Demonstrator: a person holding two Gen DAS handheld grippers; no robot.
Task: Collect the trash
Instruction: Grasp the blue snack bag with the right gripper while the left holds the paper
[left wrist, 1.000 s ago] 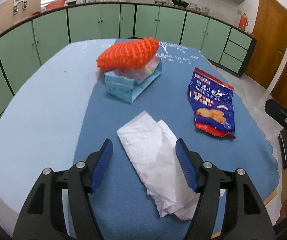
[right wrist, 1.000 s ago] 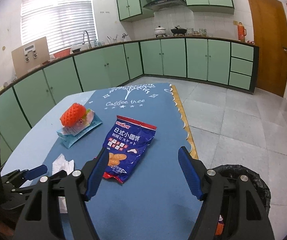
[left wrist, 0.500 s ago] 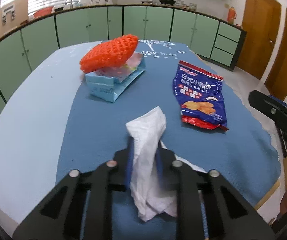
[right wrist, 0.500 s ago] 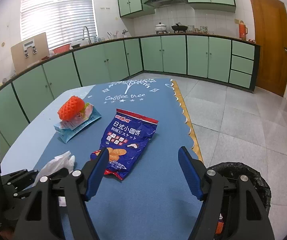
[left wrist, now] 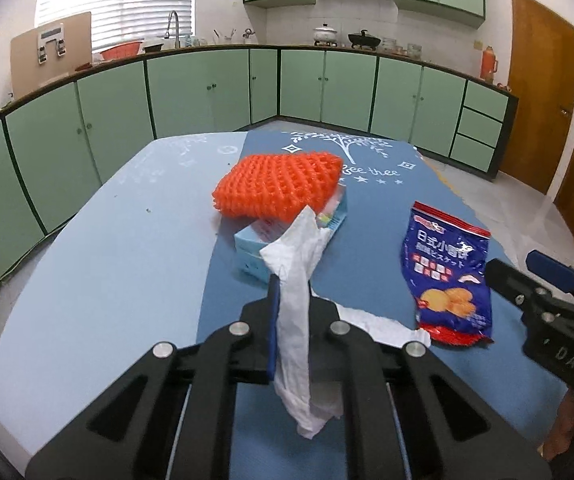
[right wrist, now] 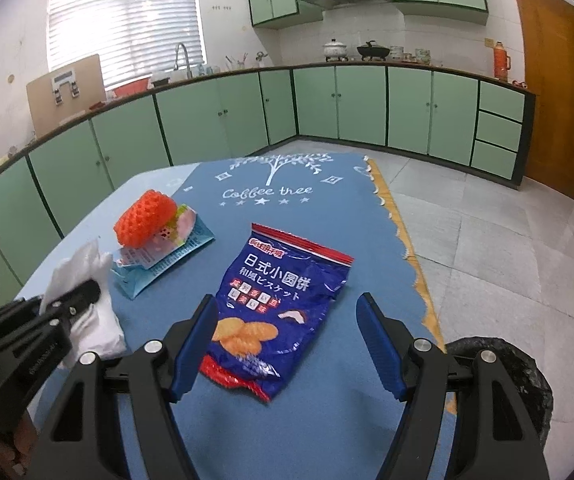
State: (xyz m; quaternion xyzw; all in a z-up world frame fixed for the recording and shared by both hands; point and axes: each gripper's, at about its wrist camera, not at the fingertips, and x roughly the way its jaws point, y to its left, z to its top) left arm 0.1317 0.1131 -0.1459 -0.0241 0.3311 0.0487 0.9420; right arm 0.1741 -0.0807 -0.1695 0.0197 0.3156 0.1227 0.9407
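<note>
My left gripper (left wrist: 291, 300) has just been closing its jaws, and they are now pressed together on the crumpled white tissue paper (left wrist: 297, 280). The tissue stands up between the blue pads and a long tail hangs under them; I think one end still touches the blue tablecloth (left wrist: 127, 280), but the gripper body hides that part.

In the left wrist view, at approx. 12 o'clock from the pinch, a light-blue flattened carton (left wrist: 253, 252) lies on the cloth with an orange foam fruit net (left wrist: 279, 188) resting on top. At 2 o'clock lies the dark blue biscuit bag with red ends (left wrist: 447, 276), flat, well apart from the carton.

My right gripper (right wrist: 287, 344) has its jaws spread wide, nothing between the pads. It hovers over the near end of the biscuit bag (right wrist: 283, 300), w/ the left pad (right wrist: 193, 344) in front of the bag's edge. At 4 o'clock in the right wrist view, beside the table, I see the rim of a black-lined trash bin (right wrist: 503, 364) on the tiled floor.
</note>
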